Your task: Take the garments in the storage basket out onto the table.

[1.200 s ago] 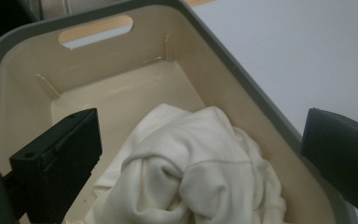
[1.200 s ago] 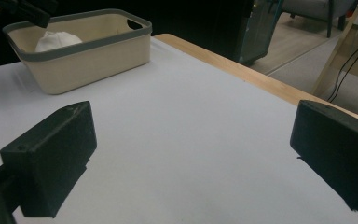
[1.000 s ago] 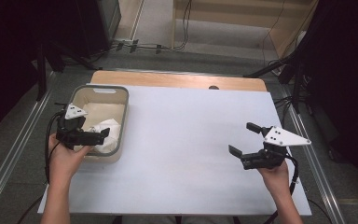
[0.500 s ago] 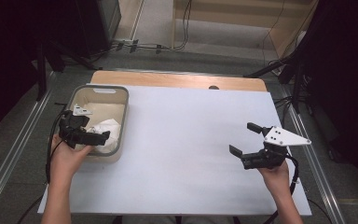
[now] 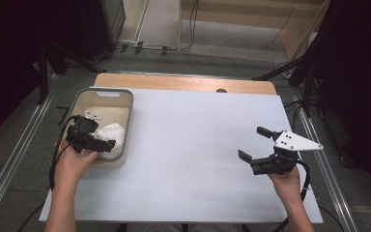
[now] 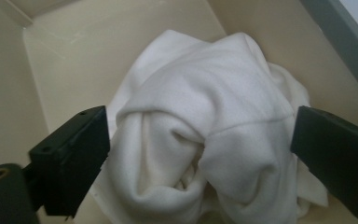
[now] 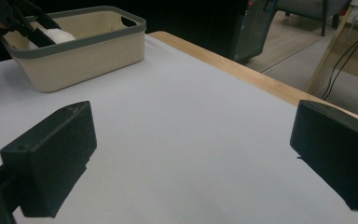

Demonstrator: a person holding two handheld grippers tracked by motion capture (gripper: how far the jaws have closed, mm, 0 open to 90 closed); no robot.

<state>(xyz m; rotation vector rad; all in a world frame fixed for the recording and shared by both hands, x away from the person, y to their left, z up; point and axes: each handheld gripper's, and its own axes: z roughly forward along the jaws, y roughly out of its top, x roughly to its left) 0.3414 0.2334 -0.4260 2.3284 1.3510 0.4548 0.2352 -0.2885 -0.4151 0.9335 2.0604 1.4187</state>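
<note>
I see my left gripper inside the basket at the desk's left edge, jaws just closing around the white cloth (not yet pressing); the right gripper stands apart.

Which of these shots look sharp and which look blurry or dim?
High view: evenly lit on the white table, dark at both sides. Left gripper view: white cloth fairly crisp, near jaws soft. Right gripper view: jaws blurred, basket soft too, background dim.
</note>
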